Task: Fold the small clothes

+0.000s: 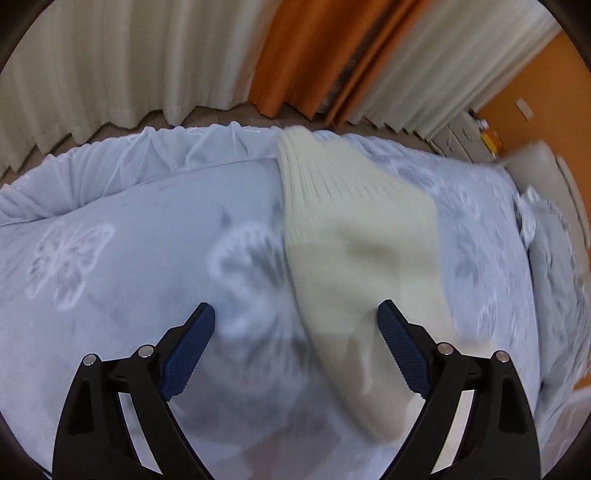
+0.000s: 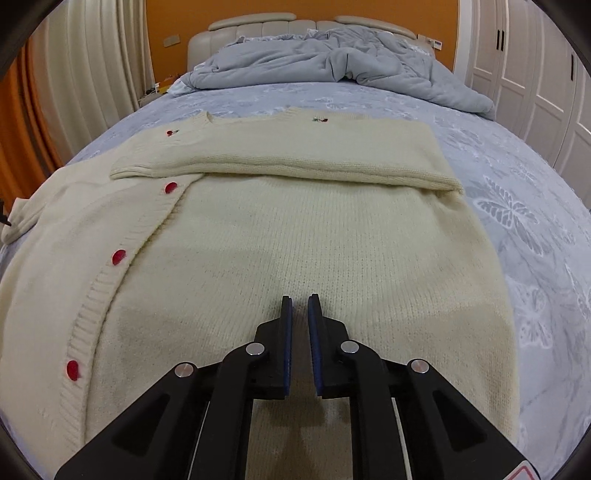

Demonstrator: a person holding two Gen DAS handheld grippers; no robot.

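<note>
Looking down from the left wrist camera, the left gripper (image 1: 295, 314) hangs over a bed sheet (image 1: 110, 240) of pale blue printed with white butterflies. Its two blue-padded fingers (image 1: 190, 354) stand wide apart, released, with nothing pinched between them. A cream knitted cardigan (image 1: 354, 229) lies on the sheet, running from the far edge of the bed toward the gripper; part of it lies under the gap between the fingers, nearer the right-hand one. The view is blurred. Beyond the bed hang cream and orange curtains (image 1: 295, 59).

From the right wrist camera, the right gripper (image 2: 300, 301) points down at the same cardigan (image 2: 295, 240), spread flat across the sheet (image 2: 535, 240). Its fingers are nearly together, a narrow slit between the pads, gripping nothing. One sleeve (image 2: 288, 166) is folded across the upper chest. Red buttons (image 2: 119, 257) run down the ribbed band at the left. A rumpled grey duvet (image 2: 332, 66) lies heaped near the padded headboard (image 2: 258, 27).
</note>
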